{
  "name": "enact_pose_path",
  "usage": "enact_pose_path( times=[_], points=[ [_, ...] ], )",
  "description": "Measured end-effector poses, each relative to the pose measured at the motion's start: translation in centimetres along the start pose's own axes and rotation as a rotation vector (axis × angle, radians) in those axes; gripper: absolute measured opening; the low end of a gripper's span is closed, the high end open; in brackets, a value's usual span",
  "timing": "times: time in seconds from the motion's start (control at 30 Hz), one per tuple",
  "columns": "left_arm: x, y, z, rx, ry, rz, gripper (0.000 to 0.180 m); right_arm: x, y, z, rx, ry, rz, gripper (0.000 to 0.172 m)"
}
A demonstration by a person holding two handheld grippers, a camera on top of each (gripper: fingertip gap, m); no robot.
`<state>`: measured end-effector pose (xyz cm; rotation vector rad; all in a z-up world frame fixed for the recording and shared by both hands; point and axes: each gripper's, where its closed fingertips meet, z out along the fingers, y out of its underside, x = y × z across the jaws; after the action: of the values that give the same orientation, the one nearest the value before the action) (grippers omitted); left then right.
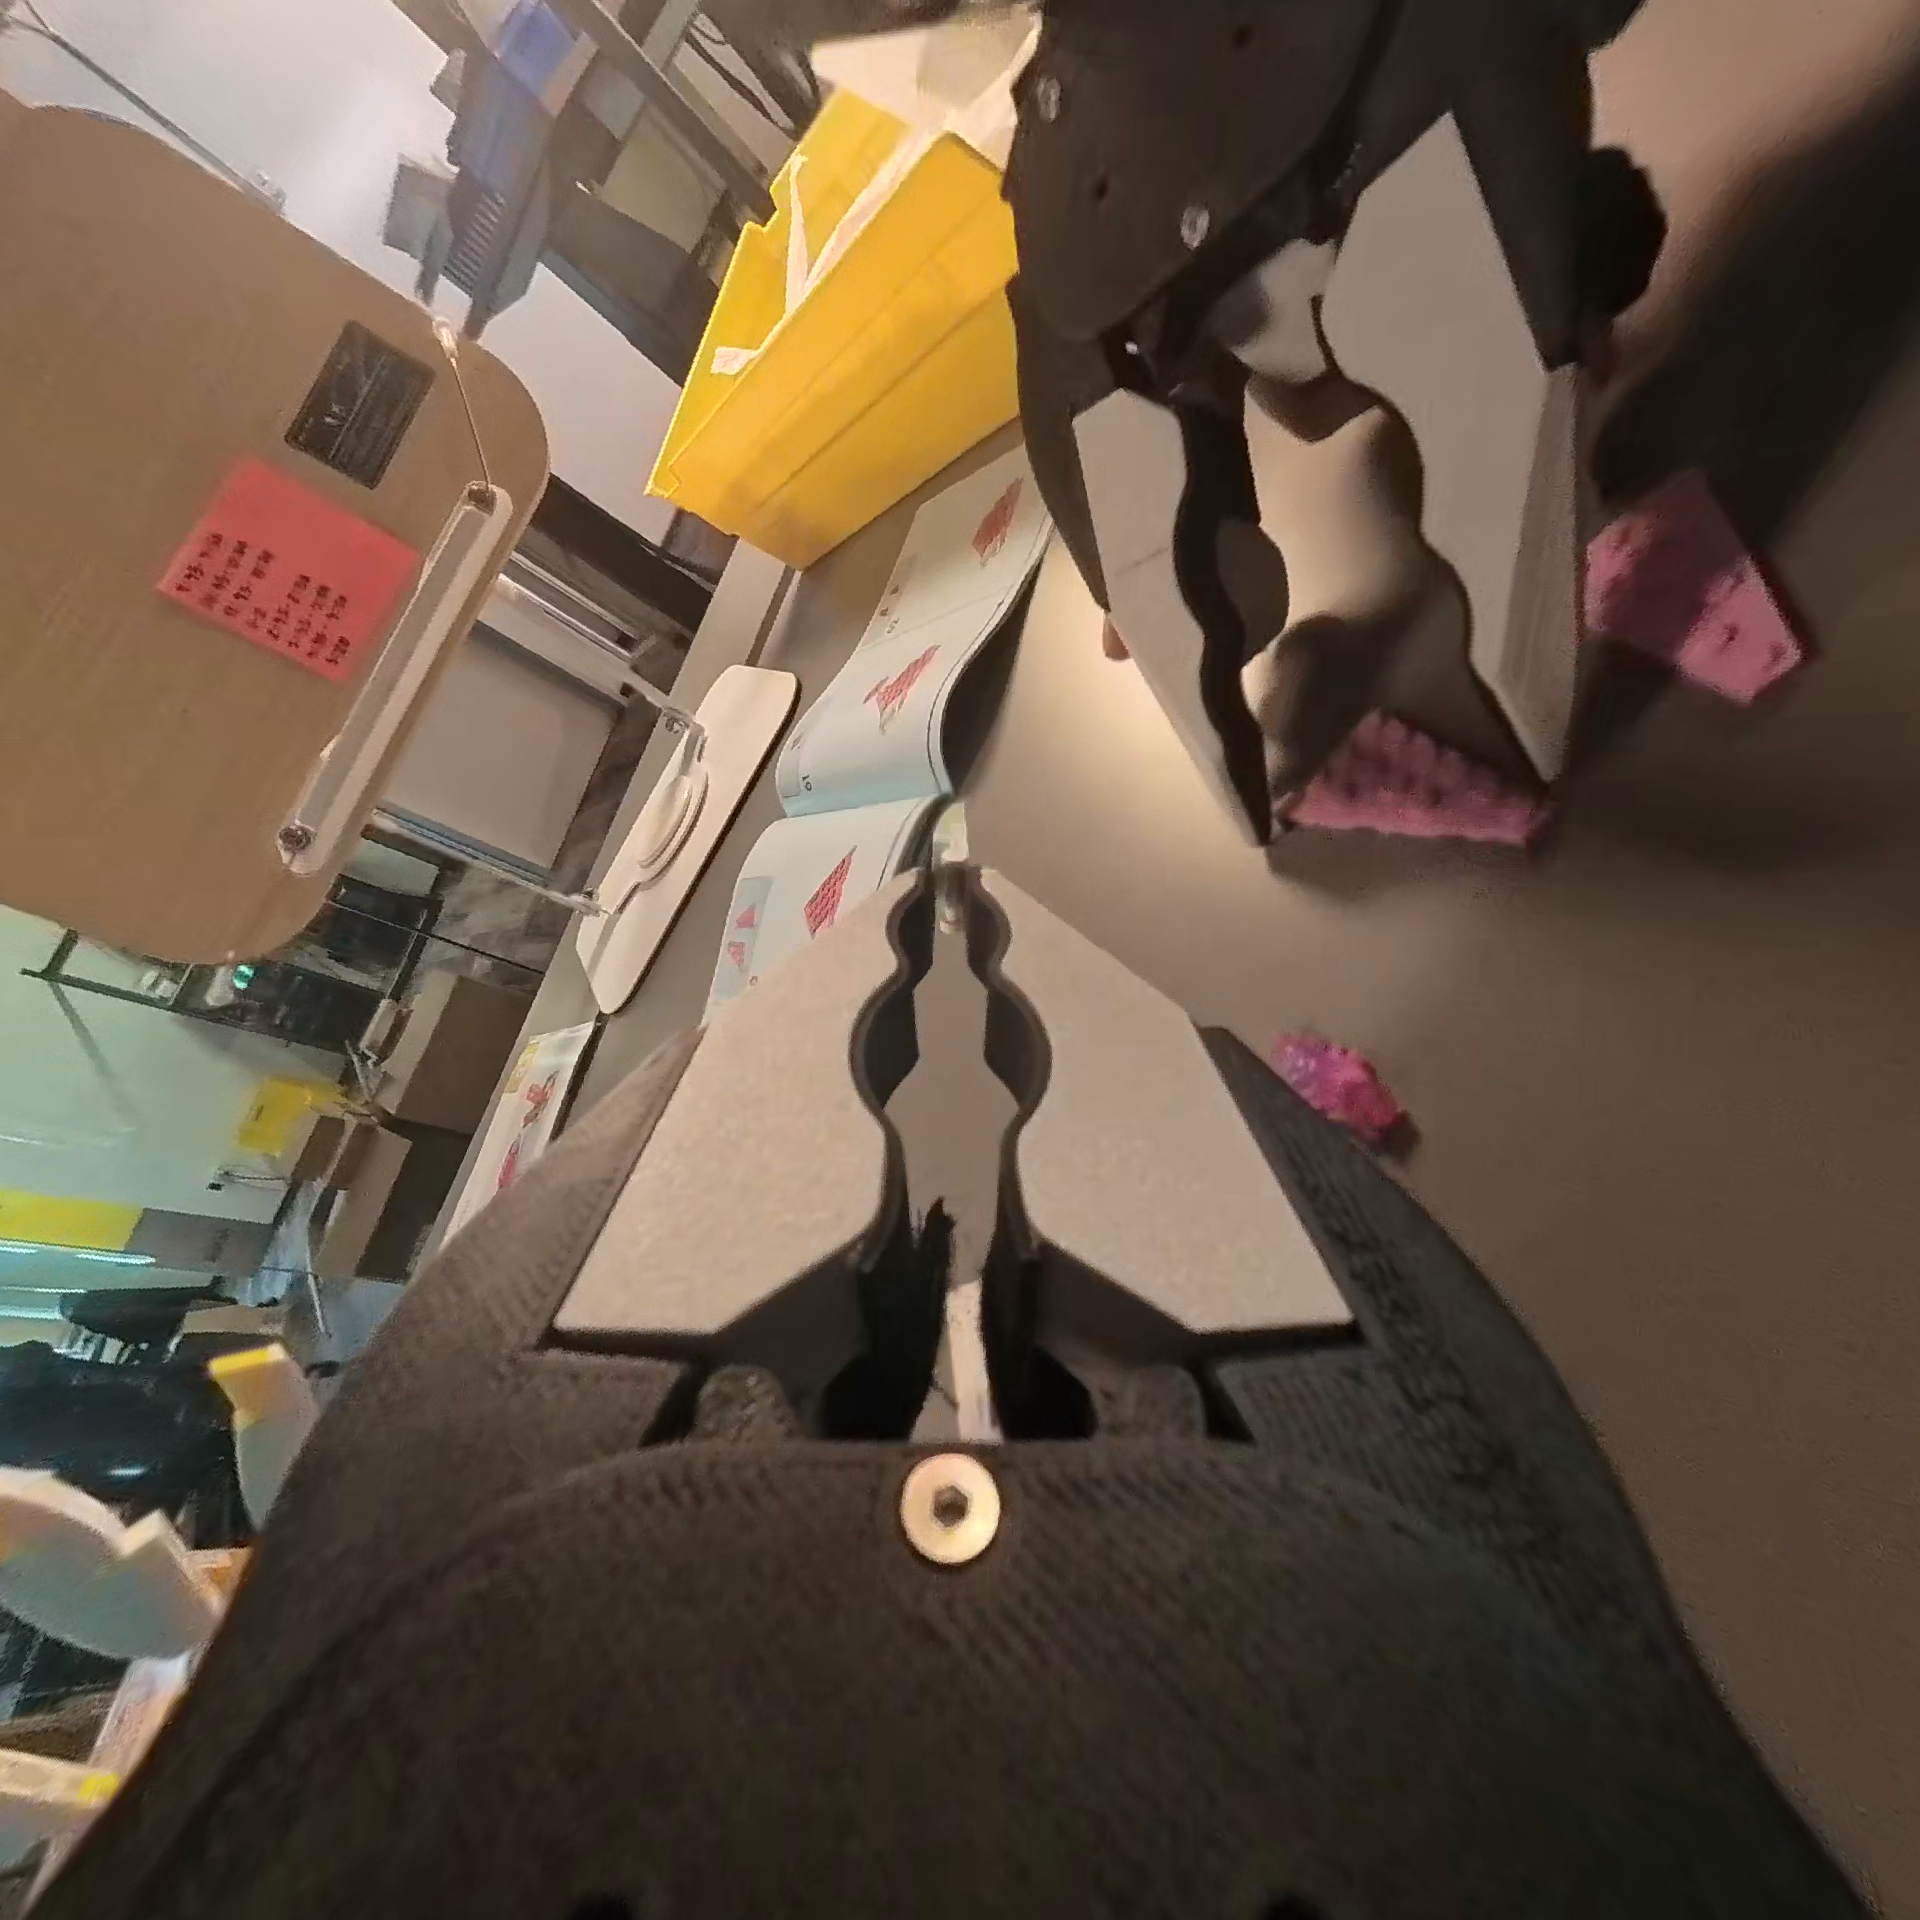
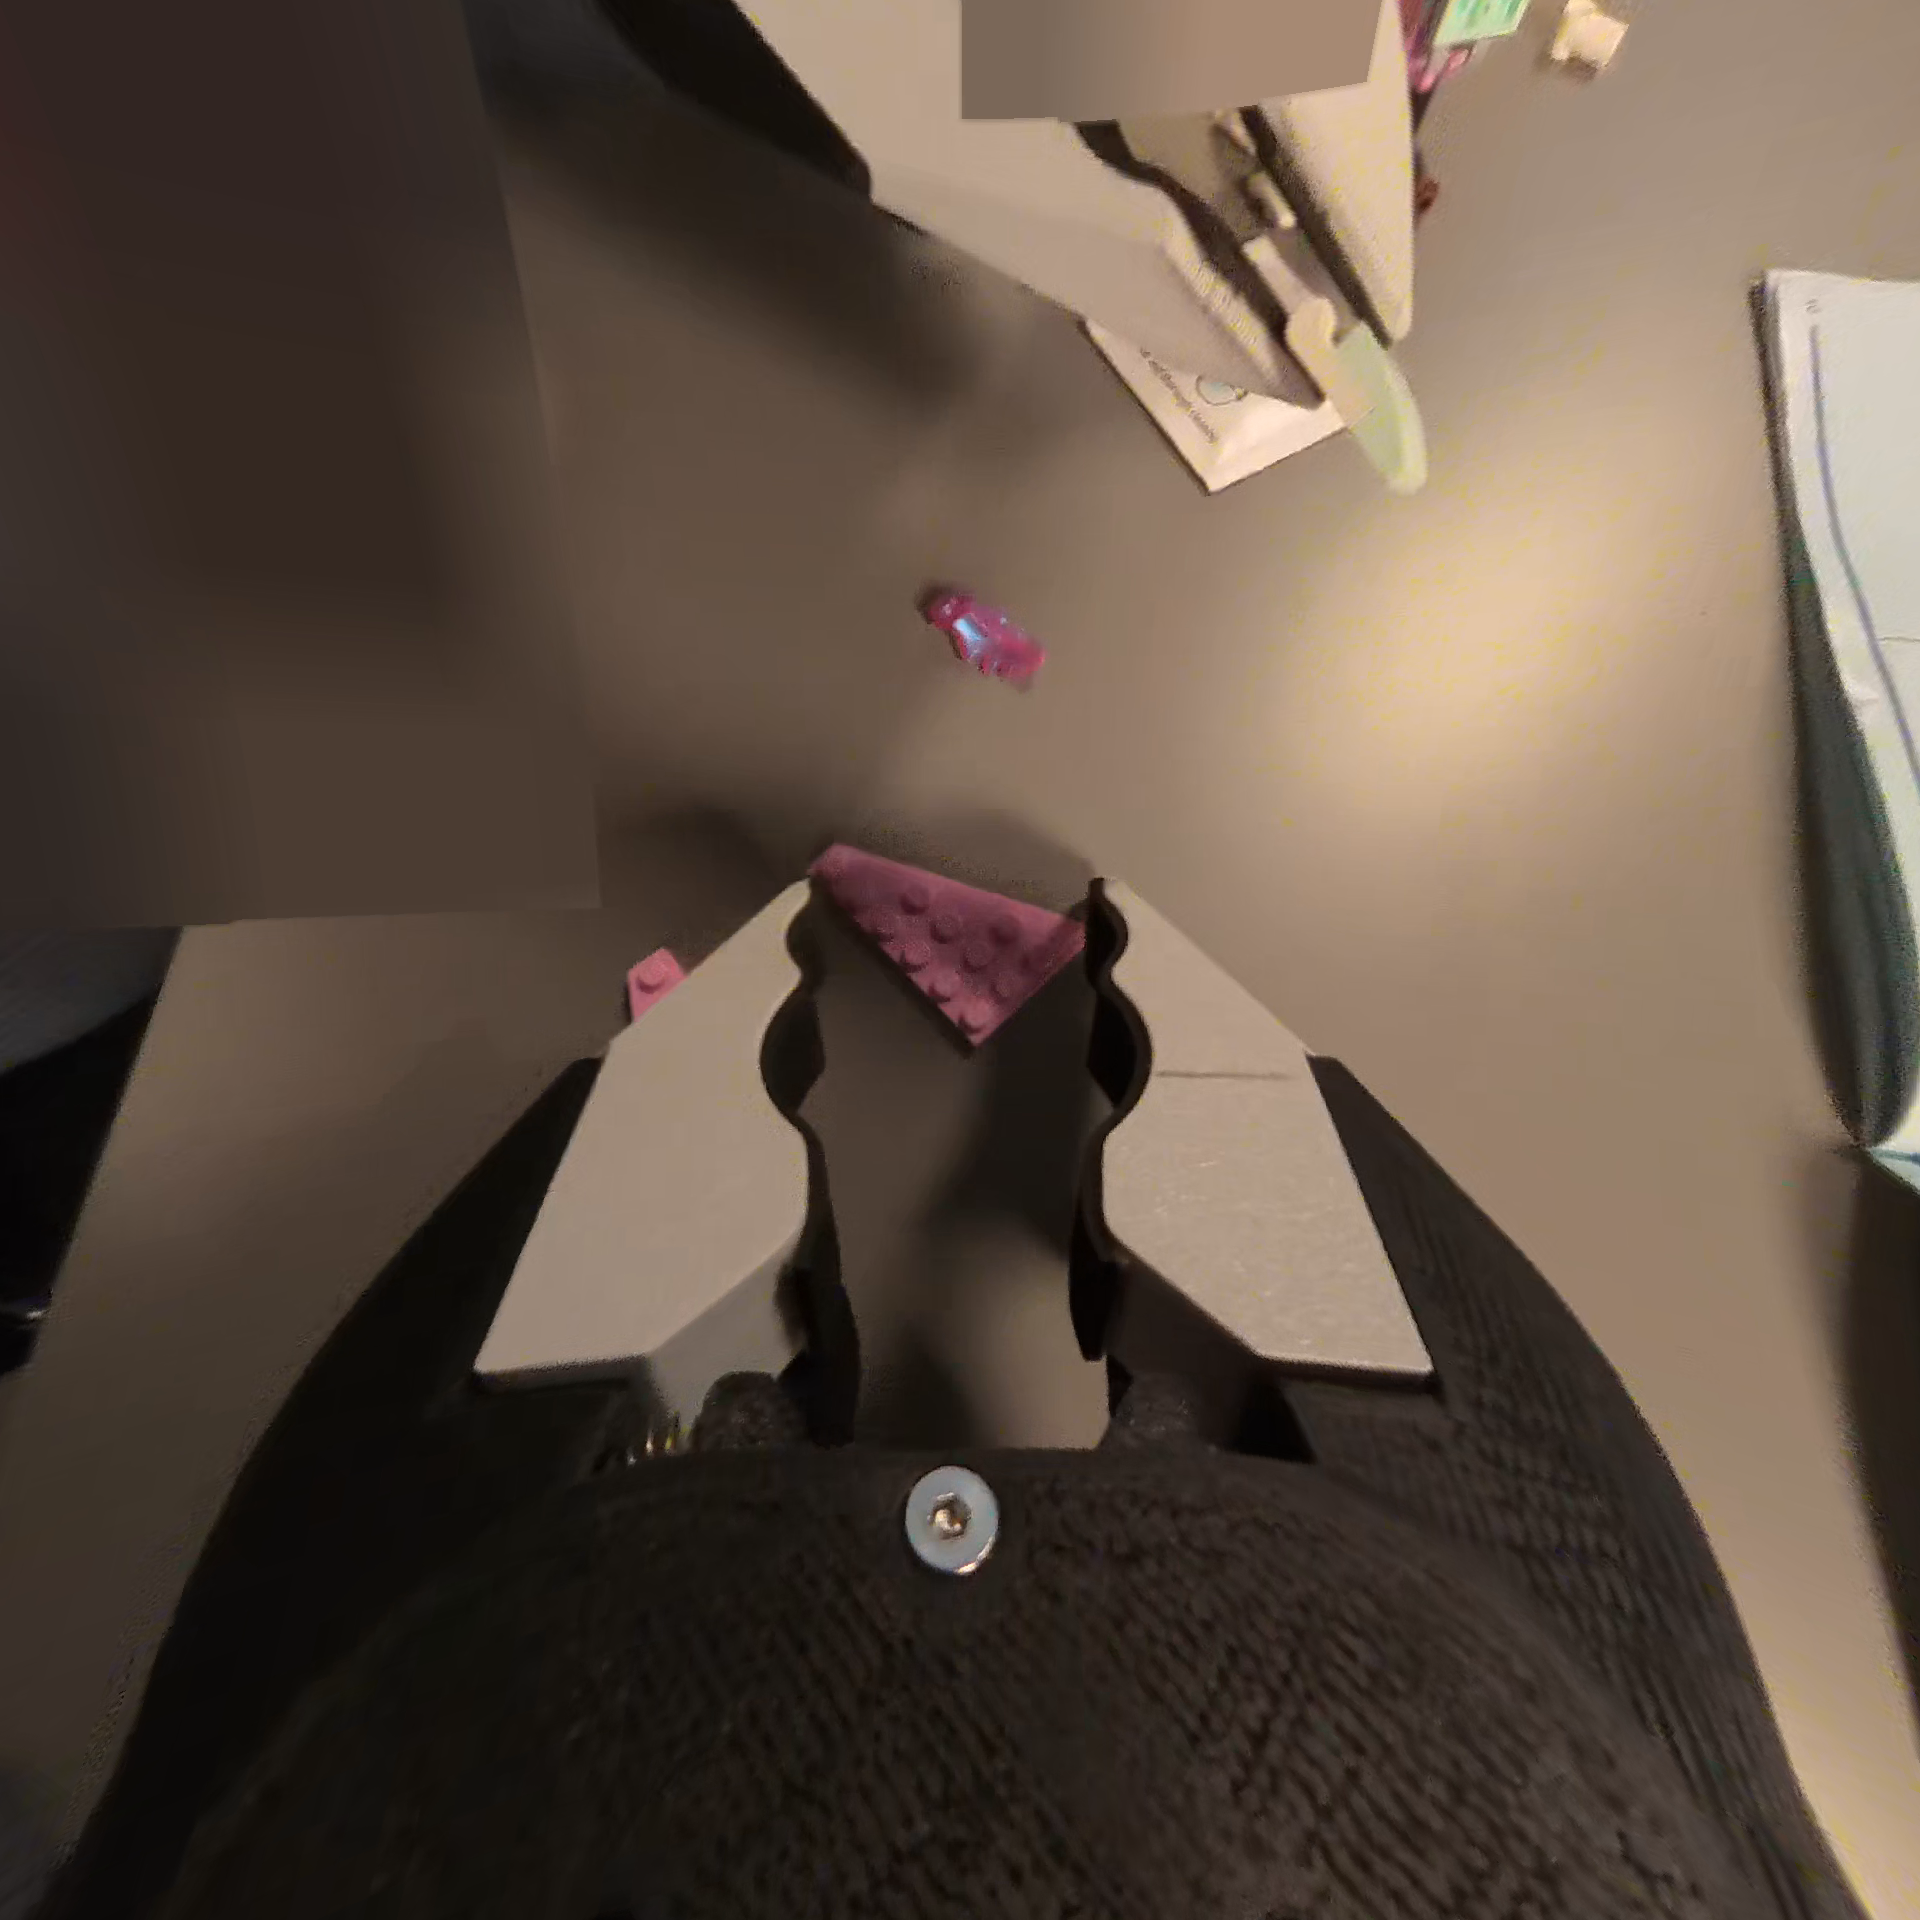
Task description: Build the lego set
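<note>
Here the right gripper (image 2: pixel 951 914) stands open over a pink wedge plate (image 2: pixel 956 951) lying flat on the tabletop (image 2: pixel 1351 727), tip pointing toward frame bottom, pads not pressing; left gripper (image 1: pixel 951 883) pinches a small pale green piece (image 2: pixel 1387 416), long axis along its fingers.

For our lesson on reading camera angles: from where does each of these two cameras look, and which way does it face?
Left wrist view: sits on the left gripper, looks along the table toward an open booklet and yellow bin; own nearly shut fingers show.
Right wrist view: sits on the right gripper, looks down at the table; own open fingers flank a pink wedge plate.
Shared: each sees the other gripper, plate and clear pink piece.
</note>
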<state>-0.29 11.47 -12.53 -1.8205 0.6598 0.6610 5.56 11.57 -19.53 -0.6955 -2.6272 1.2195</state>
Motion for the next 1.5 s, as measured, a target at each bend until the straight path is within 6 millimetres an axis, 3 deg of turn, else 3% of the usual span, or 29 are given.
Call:
enact_pose_path(
  times=[0.13,0.37,0.47,0.53,0.9,1.33,1.5],
  points=[
    [-0.1,1.0,-0.5,0.005,0.027,-0.050,0.004,1.0,0.2,-0.2,-0.013,0.061,0.003,0.033],
    [-0.4,1.0,-0.7,0.026,0.025,-0.097,0.004,2.6,0.1,-0.3,-0.024,0.149,0.071,0.031],
    [-0.4,1.0,-0.6,0.024,0.020,-0.090,0.004,2.2,0.2,-0.4,-0.014,0.115,0.062,0.052],
    [-0.4,0.9,-0.7,0.029,0.020,-0.093,0.004,2.0,0.4,-0.7,0.008,0.092,0.070,0.056],
    [0.7,0.4,-0.5,0.054,0.059,-0.063,0.004,2.7,0.6,-1.1,0.005,0.139,0.047,0.022],
    [4.6,-0.1,-0.3,0.094,0.185,0.121,0.004,1.5,0.1,-0.6,0.038,0.039,0.041,0.020],
    [5.9,0.1,0.0,0.102,0.164,0.337,0.004,1.1,0.0,-0.5,0.039,0.019,0.035,0.020]
  ],
)
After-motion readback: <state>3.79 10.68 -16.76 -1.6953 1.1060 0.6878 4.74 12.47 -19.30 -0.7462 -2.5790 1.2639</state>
